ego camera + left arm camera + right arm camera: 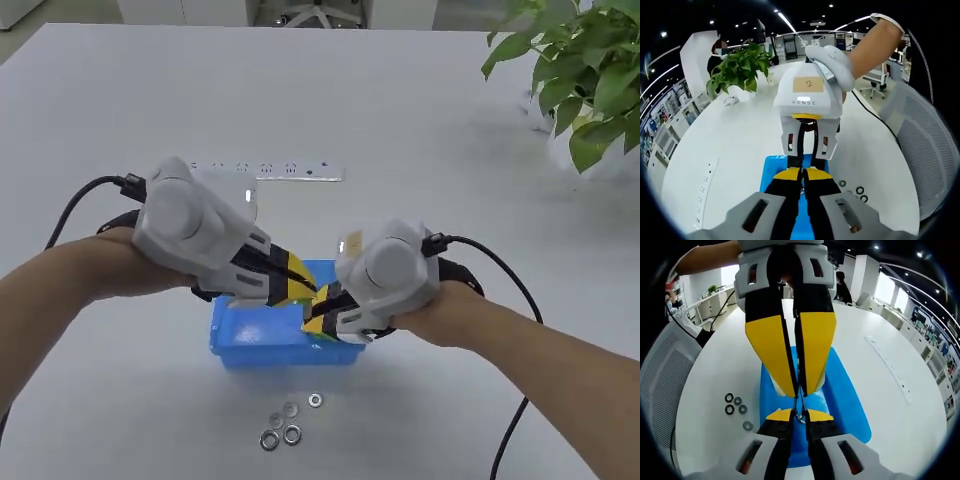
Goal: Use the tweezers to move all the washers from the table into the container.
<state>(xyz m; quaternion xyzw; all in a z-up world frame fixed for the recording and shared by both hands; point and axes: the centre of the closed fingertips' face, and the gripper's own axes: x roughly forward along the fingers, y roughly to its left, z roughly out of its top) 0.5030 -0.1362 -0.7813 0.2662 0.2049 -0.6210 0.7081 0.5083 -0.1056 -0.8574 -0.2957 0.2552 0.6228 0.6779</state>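
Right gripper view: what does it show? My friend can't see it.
The left gripper and right gripper meet tip to tip over a blue container, both pinching thin tweezers. Five washers lie on the white table beside it.

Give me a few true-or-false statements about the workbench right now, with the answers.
1. The container is red. False: it is blue.
2. Washers lie on the table outside the container. True.
3. The power strip lies inside the container. False: it lies on the table beyond it.
4. The left gripper and right gripper meet over the container. True.
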